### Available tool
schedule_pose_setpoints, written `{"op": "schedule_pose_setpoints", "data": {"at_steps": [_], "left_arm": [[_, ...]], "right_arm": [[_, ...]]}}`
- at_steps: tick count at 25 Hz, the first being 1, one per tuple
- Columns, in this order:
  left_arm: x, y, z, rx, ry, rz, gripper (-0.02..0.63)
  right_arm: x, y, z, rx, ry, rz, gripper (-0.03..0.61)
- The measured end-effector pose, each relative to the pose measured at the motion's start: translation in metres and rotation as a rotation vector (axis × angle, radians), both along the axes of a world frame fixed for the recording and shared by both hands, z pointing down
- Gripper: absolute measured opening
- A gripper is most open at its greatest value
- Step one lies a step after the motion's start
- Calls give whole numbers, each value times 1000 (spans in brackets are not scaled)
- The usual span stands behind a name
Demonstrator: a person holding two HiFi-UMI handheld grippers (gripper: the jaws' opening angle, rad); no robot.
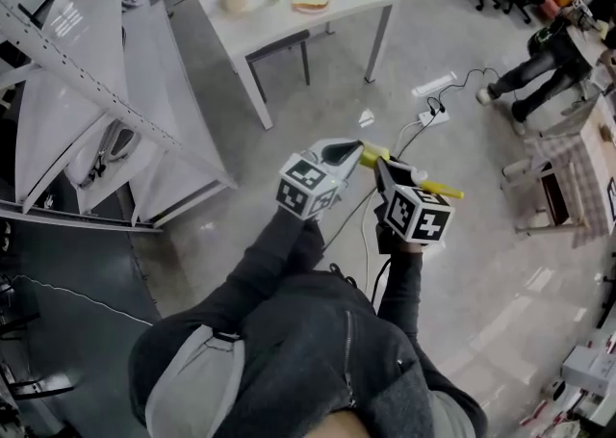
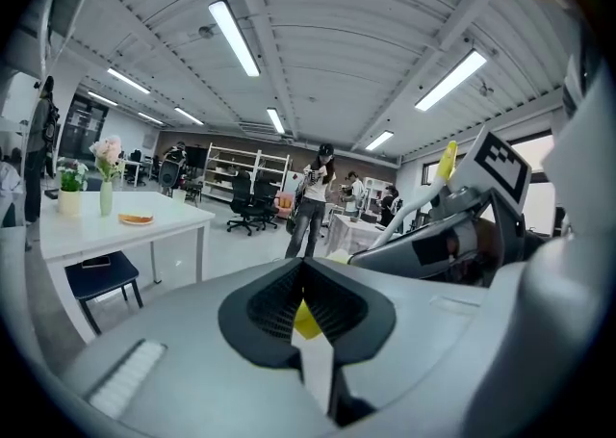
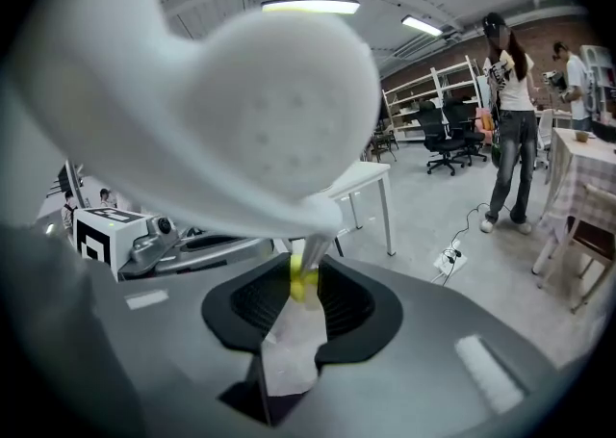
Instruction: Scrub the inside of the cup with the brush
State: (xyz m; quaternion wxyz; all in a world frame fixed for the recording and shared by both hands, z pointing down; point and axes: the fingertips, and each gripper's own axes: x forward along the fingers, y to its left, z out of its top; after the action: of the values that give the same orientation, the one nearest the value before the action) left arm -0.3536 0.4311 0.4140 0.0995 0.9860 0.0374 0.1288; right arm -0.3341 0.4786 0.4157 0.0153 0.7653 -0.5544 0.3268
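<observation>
Mid-room, above floor [image 1: 318, 90] | left gripper [image 2: 306, 277] pinches small yellow piece [image 2: 306, 321] | right gripper [image 3: 306, 272] clamped on brush [image 1: 441, 190] | brush looks light, stiff: grip handle.

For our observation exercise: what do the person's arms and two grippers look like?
Both the left gripper and right gripper have smooth grey shells with black ribbed pads. Each carries a white cube printed with black square markers. The person wears dark grey sleeves.
</observation>
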Motion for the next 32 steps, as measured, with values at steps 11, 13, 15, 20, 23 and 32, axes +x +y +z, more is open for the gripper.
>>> {"op": "schedule_pose_setpoints", "data": {"at_steps": [11, 13, 15, 20, 23, 32], "left_arm": [[46, -76, -12, -8, 22, 41, 9], [53, -85, -11, -6, 20, 55, 9], [58, -94, -9, -8, 18, 65, 9], [69, -115, -4, -13, 14, 82, 9], [73, -124, 0, -16, 9, 88, 9], [86, -147, 7, -16, -2, 96, 9]], "right_arm": [[37, -74, -9, -6, 22, 25, 91], [44, -80, -8, -12, 24, 42, 91], [50, -89, -6, -12, 23, 54, 91], [58, -112, -2, -12, 27, 64, 91], [63, -123, 0, -17, 28, 62, 91], [79, -148, 6, -12, 4, 62, 91]]}}
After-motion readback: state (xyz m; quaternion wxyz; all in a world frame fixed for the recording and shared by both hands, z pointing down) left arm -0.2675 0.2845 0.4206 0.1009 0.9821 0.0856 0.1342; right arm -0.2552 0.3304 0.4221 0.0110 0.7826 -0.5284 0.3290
